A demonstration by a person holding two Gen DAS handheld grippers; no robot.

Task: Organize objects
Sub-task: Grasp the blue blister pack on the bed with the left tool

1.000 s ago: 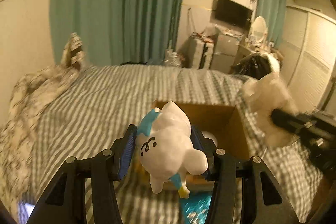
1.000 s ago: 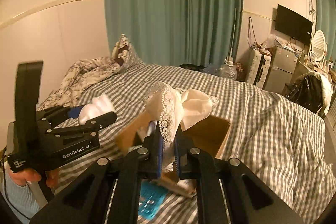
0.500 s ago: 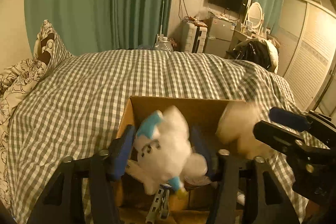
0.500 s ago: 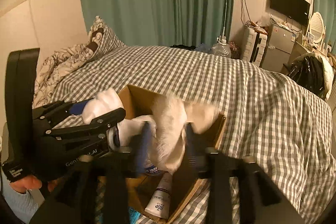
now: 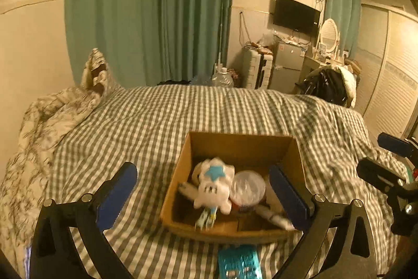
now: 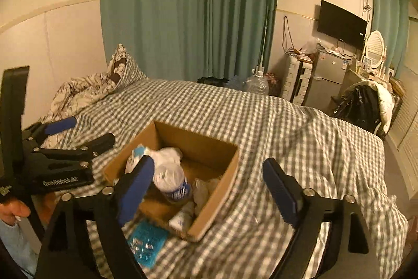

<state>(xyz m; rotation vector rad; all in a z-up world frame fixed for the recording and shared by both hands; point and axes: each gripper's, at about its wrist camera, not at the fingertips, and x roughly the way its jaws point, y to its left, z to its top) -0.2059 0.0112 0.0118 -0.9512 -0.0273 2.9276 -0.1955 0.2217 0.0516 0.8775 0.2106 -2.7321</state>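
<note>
An open cardboard box (image 5: 243,145) sits on the checked bed; it also shows in the right wrist view (image 6: 224,174). Inside lie a white plush toy with a blue star (image 5: 213,186), a round jar (image 5: 247,187), a tube (image 5: 271,216) and a white lace cloth (image 6: 206,187). My left gripper (image 5: 206,195) is open and empty, above the box's near side. My right gripper (image 6: 209,190) is open and empty, above the box's near right corner. The left gripper also shows at the left of the right wrist view (image 6: 78,137).
A teal packet (image 5: 239,263) lies on the bed just in front of the box, also in the right wrist view (image 6: 147,242). A crumpled floral duvet (image 5: 44,122) and a pillow (image 6: 122,69) lie at the left. Furniture and a chair with clothes (image 5: 329,85) stand beyond the bed.
Both grippers have opened and pulled back. The plush toy left the left gripper and the lace cloth left the right gripper; both now lie in the box.
</note>
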